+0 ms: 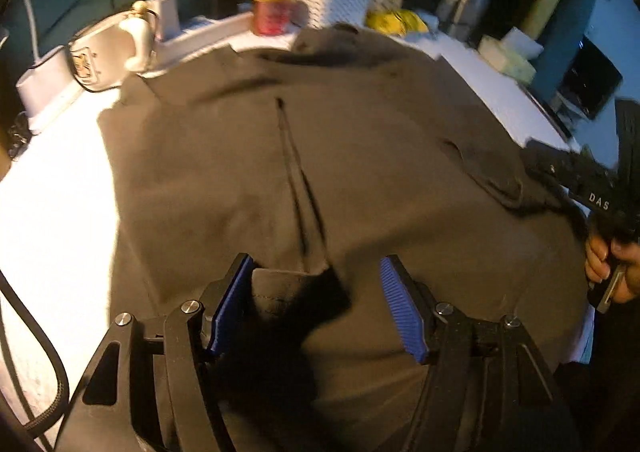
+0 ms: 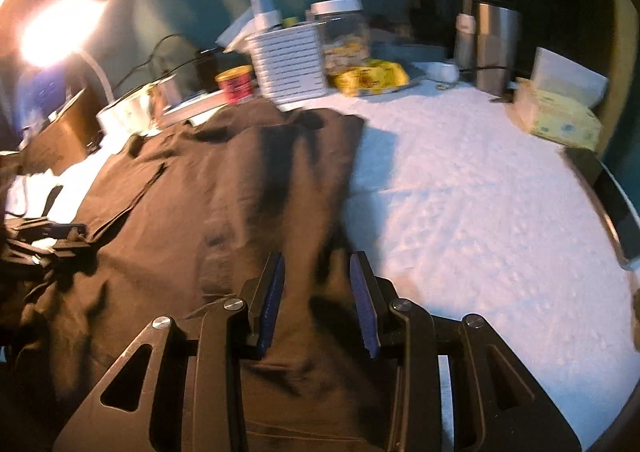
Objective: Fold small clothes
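A dark brown garment [image 1: 340, 156] lies spread over the white table cover [image 1: 52, 192]; it also shows in the right wrist view [image 2: 208, 204]. My left gripper [image 1: 316, 272] is open just above the garment's near part, blue pads wide apart, with a raised fold of cloth between them. My right gripper [image 2: 318, 264] is open over the garment's right edge, cloth between its pads. The right gripper also shows in the left wrist view [image 1: 576, 176] at the far right, held by a hand. The left gripper shows at the left edge of the right wrist view [image 2: 44, 236].
Clutter lines the table's back: a white slatted basket [image 2: 288, 64], a red tin [image 2: 236, 84], a yellow packet [image 2: 372, 78], a clear jar [image 2: 344, 36], steel tumblers [image 2: 492, 44], a tissue box [image 2: 560, 120]. A bright lamp [image 2: 60, 32] glares at left. White cover [image 2: 480, 212] lies right of the garment.
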Available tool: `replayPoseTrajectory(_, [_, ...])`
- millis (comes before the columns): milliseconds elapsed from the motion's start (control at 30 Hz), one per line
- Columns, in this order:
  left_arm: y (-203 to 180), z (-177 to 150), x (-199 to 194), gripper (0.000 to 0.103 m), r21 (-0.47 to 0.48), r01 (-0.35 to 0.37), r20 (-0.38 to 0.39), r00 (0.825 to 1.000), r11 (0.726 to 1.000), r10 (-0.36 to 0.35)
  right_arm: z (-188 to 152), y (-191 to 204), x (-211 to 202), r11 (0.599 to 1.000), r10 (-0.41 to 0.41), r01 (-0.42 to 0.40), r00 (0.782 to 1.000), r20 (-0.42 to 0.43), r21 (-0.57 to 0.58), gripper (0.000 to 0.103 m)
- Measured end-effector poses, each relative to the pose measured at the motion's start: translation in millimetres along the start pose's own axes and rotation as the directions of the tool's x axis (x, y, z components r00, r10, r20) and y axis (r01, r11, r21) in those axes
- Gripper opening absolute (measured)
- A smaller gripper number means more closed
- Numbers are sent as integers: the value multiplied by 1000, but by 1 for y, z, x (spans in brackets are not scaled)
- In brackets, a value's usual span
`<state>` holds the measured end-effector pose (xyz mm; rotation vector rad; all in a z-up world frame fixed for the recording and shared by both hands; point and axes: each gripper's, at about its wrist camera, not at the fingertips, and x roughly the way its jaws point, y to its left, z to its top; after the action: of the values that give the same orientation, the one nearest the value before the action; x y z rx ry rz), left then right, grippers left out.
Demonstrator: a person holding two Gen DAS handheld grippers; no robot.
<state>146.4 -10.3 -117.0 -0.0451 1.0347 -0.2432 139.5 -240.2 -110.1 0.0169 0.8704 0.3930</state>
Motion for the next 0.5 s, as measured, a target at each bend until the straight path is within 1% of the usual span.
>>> replayPoseTrajectory(100, [-5,-5,-4,66,12,15,6,1000,1000,-15,-1,18,4,998,51,-52,999,-15,-43,36])
replayPoseTrajectory(333, [-1,-15,-18,66,-9,27,35,999,1000,-26,-13,55,15,985,119,-132,986,-120,-113,36])
replayPoseTrajectory(433, [1,-18,-25,66,-13,27,59,998,1000,-26,-19,66,12,982,108,-125,986,-125,-139,36])
replayPoseTrajectory(500, [2,-21,-31,66,-13,23,81,997,1000,-22,-20,69,7,982,113,-131,985,-128,-136,36])
